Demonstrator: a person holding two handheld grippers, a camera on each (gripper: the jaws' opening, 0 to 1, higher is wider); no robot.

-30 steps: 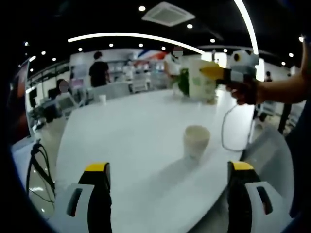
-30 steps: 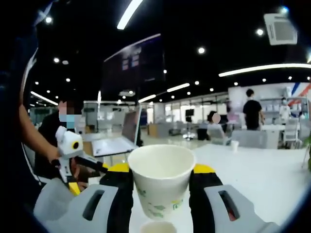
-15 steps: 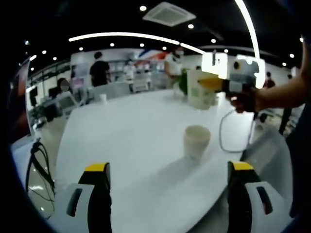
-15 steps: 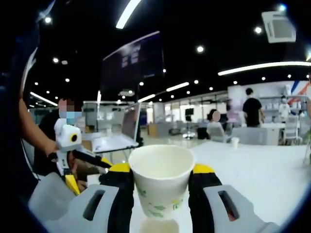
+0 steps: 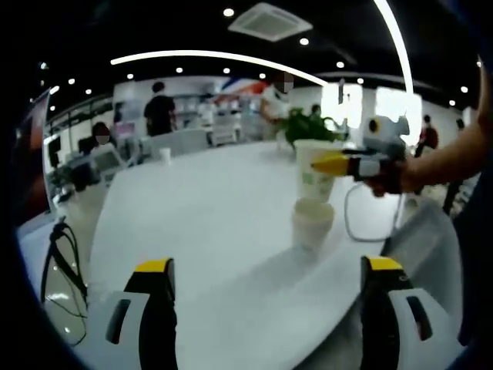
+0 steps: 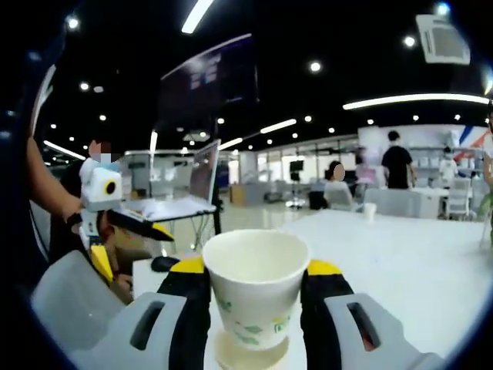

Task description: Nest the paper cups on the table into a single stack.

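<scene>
A white paper cup with green print (image 6: 256, 294) sits between the jaws of my right gripper (image 6: 256, 308), which is shut on it. Just below it, the rim of a second paper cup (image 6: 251, 353) stands on the white table (image 6: 400, 270). In the left gripper view the held cup (image 5: 316, 167) hangs right over the standing cup (image 5: 312, 222), its base at that cup's mouth; the right gripper (image 5: 343, 163) comes in from the right in a person's hand. My left gripper (image 5: 266, 270) is open above the table's near part, with nothing between its jaws. It appears again at the left (image 6: 127, 223) of the right gripper view.
A small far cup (image 5: 162, 156) stands near the table's far edge. A green plant (image 5: 308, 127) is behind the cups. Black cables (image 5: 58, 262) hang off the left table edge. People and desks fill the background.
My right gripper has come down and toward the standing cup with the held cup, from well above and behind it to directly over its mouth. The left gripper has stayed put.
</scene>
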